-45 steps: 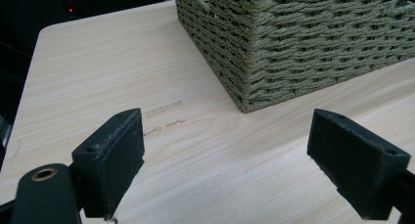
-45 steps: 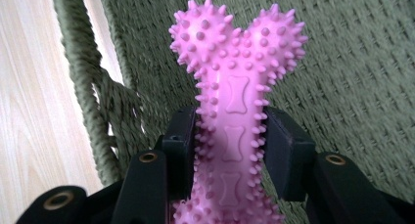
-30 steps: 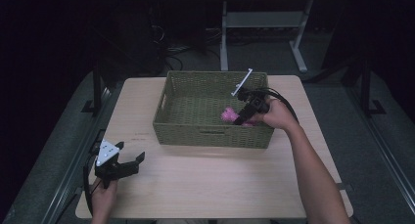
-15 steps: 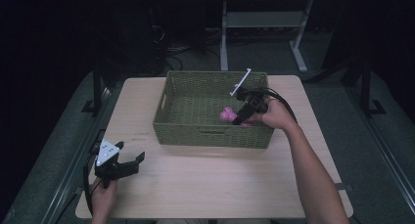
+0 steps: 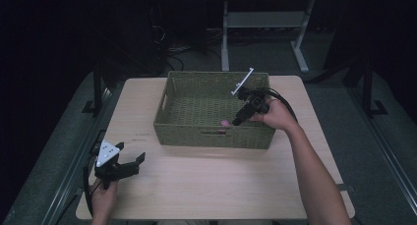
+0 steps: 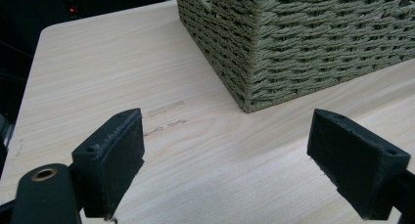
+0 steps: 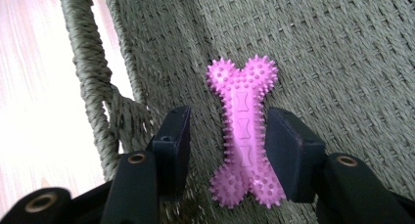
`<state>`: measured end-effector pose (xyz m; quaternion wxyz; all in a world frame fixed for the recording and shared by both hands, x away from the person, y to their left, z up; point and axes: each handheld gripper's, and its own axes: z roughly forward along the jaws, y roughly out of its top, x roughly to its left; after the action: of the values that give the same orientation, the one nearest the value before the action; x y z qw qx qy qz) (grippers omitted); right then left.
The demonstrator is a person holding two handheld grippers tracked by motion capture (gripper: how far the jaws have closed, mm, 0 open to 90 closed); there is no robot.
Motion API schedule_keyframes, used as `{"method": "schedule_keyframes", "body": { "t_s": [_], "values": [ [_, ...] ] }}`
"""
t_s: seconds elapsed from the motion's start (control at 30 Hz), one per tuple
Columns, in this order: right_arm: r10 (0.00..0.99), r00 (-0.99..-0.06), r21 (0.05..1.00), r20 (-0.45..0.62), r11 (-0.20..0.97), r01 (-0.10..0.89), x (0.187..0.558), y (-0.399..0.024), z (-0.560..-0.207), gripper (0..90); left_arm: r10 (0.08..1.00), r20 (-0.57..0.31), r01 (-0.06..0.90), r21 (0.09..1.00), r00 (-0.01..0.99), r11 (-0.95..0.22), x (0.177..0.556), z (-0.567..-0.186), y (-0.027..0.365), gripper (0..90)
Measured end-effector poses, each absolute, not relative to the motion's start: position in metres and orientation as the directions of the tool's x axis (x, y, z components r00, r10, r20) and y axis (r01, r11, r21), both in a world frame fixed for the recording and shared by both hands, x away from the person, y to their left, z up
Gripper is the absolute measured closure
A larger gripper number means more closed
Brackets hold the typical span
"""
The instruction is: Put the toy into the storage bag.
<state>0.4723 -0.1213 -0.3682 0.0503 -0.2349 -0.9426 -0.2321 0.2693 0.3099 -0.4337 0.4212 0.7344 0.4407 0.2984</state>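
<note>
Bone toy: light, soft rubbery, spiky; best pinched at narrow waist. Right gripper jaws just opening, toy loose between, in basket. Left gripper wide open, empty.

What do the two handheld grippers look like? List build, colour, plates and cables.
Left gripper: black body, two blocky black jaws with brass-ringed screw holes, a grey three-cornered plate on top, black cable. Right gripper: the same black build, pale plate, looping black cable. Forearms bare.

The room is dark all around, and light falls from above on the table. Bright glare washes out the wood beside the basket.
</note>
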Motion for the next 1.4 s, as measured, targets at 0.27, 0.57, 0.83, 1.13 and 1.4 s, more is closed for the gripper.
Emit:
{"method": "schedule_keyframes", "body": {
  "t_s": [0.27,0.57,0.83,1.13,1.4],
  "values": [
    [0.435,-0.877,0.434,0.202,0.763,0.479,0.471,-0.126,-0.361,48.4,0.898,0.068,0.391,0.884,0.434,-0.256,0.269,-0.434,0.309,13.3],
    [0.443,-0.876,0.437,0.193,0.76,0.48,0.467,-0.126,-0.358,45.4,0.898,0.067,0.392,0.883,0.435,-0.256,0.269,-0.434,0.309,13.3],
    [0.444,-0.876,0.454,0.188,0.752,0.478,0.465,-0.128,-0.353,42.2,0.898,0.067,0.394,0.882,0.435,-0.257,0.269,-0.434,0.308,13.3],
    [0.445,-0.879,0.468,0.172,0.748,0.471,0.457,-0.132,-0.343,40.3,0.896,0.07,0.392,0.882,0.439,-0.261,0.268,-0.434,0.307,13.3],
    [0.447,-0.879,0.478,0.168,0.743,0.469,0.452,-0.135,-0.336,39.5,0.895,0.068,0.392,0.883,0.44,-0.26,0.268,-0.433,0.306,13.3]
  ]
}}
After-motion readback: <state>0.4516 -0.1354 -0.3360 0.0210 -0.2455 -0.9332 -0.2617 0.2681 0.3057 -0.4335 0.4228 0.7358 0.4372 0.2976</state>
